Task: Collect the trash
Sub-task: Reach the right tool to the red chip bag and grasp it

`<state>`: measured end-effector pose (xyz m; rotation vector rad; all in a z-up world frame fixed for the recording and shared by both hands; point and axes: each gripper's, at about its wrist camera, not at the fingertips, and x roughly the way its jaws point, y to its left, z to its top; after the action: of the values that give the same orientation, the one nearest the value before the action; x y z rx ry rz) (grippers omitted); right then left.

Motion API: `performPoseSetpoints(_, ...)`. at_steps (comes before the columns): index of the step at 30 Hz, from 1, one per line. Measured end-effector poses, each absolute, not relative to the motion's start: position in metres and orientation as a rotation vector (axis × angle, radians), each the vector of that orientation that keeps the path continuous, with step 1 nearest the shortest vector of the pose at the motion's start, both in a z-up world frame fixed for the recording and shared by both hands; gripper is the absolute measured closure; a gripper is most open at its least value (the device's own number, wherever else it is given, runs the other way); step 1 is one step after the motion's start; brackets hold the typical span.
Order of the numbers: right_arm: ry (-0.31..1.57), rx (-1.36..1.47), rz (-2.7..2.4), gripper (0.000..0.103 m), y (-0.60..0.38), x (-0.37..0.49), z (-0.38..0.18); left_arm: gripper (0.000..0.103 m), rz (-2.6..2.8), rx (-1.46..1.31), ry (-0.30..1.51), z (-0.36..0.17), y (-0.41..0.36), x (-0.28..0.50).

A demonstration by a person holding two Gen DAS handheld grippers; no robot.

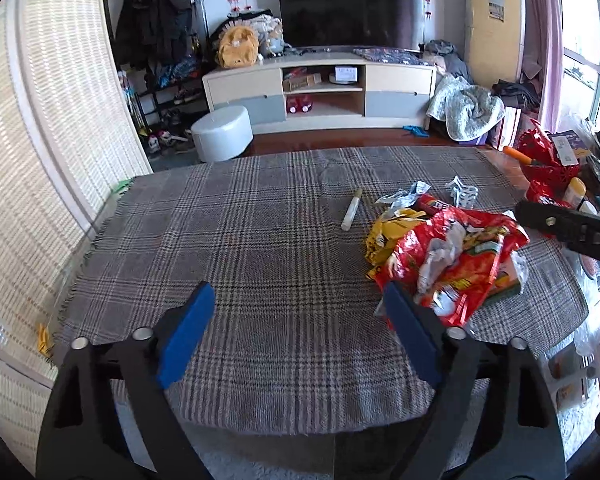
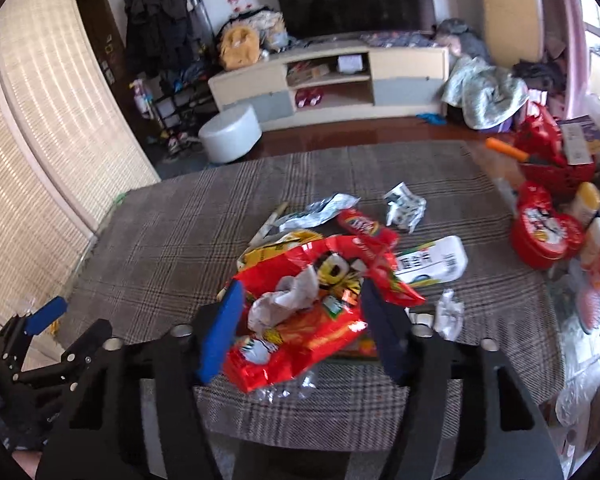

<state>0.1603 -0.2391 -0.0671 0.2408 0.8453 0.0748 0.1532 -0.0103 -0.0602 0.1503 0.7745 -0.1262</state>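
Left gripper (image 1: 300,312): jaws apart, empty, above plaid cloth (image 1: 220,240).
Right gripper (image 2: 300,328): jaws apart, straddling red snack bag (image 2: 308,320); contact unclear.

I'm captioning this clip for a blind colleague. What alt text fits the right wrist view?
The right gripper straddles a crumpled red snack bag with a white tissue wad on it, its blue pads either side, on a plaid tablecloth. More wrappers lie beyond; a red tin stands right, and the left gripper shows at the left edge.

Glossy, probably foil wrappers (image 2: 320,300) on matt woven tablecloth (image 1: 240,240)
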Motion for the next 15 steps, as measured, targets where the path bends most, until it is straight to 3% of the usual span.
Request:
performPoseSetpoints(2, 0.893, 0.248, 0.100, 0.065, -0.230, 0.176, -0.078, 0.034, -0.144, 0.155, 0.796, -0.065, -0.013, 0.167)
performPoseSetpoints(15, 1.051, 0.304, 0.074, 0.066, -0.214, 0.215, -0.147, 0.035, -0.221, 0.190, 0.793, -0.089, -0.033, 0.192)
